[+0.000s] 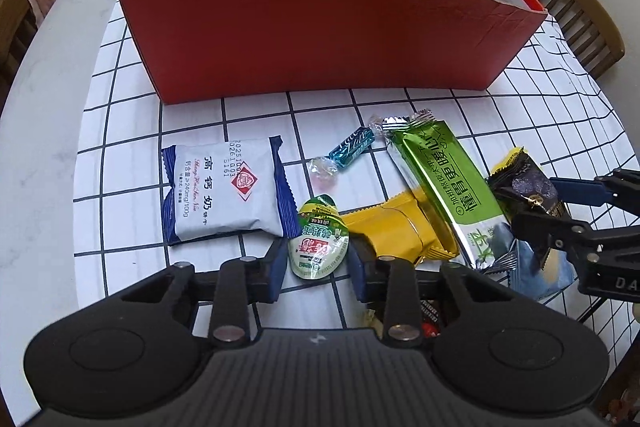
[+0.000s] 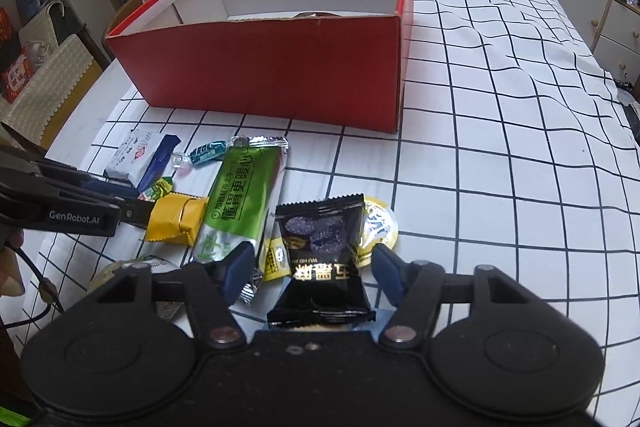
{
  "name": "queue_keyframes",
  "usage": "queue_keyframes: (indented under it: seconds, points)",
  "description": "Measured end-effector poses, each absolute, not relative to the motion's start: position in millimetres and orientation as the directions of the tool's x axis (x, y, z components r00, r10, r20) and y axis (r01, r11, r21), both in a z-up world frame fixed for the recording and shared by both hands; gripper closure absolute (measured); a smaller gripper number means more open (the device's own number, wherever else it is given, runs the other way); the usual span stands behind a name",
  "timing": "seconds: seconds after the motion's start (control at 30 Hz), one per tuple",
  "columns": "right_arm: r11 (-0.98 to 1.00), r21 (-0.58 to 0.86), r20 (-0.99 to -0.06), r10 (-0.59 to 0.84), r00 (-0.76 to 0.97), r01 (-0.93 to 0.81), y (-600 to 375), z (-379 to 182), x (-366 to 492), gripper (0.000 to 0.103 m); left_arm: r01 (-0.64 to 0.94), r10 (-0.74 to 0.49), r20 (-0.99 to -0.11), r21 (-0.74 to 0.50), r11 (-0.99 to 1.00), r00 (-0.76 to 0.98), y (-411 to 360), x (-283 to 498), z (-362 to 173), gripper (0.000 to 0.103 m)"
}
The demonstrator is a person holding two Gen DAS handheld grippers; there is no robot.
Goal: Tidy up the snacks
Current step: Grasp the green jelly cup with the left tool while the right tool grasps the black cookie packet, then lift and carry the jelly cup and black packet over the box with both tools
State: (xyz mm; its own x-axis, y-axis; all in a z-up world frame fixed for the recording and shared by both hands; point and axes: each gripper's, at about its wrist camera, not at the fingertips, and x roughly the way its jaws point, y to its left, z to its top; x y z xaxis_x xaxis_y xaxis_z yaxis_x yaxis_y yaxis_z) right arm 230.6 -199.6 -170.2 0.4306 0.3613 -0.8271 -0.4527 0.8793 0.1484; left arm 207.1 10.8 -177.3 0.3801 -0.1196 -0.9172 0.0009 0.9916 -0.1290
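The left tool [image 1: 318,263] sits low over the grid-patterned worktop [image 1: 472,99], jaws parted on either side of a small green-and-white sealed jelly cup [image 1: 319,247], whose foil lid lies between the blue pads [image 1: 277,267]; whether they touch it cannot be told. The right tool [image 2: 316,269] is likewise spread wide, straddling a black crimped snack packet with gold lettering [image 2: 322,267] that lies between its fingers, apparently not gripped.

Ahead of both tools stands a red cardboard box with a white interior [image 1: 320,35], its contents mostly hidden behind the near wall. Just left of the left tool lies a white-and-blue biscuit pouch [image 1: 224,191]; to its right, a yellow foil wrapper [image 1: 400,231] tucked partly under a long green snack bar [image 1: 448,187]. Beyond the cup sit a teal twisted candy [image 1: 352,147] and a clear-wrapped sweet [image 1: 324,169]. A round yellow-rimmed lid [image 2: 380,227] peeks from behind the black packet, mostly covered. More wrappers under the left tool's body are too obscured to identify.
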Motion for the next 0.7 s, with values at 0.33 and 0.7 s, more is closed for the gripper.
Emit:
queue_keyframes:
  seconds: [0.33, 0.7]
  points:
    - [0.887, 0.134, -0.830, 0.345, 0.439, -0.443, -201, -174, 229, 0.067, -0.017, -0.123, -0.914, -0.140, 0.990, 0.386, 16, 202, -173, 0.076]
    - [0.902, 0.170, -0.816, 0.354, 0.457, -0.397, -209, -164, 217, 0.071, -0.024, -0.137, -0.909, -0.159, 0.987, 0.393, 24, 190, -166, 0.082]
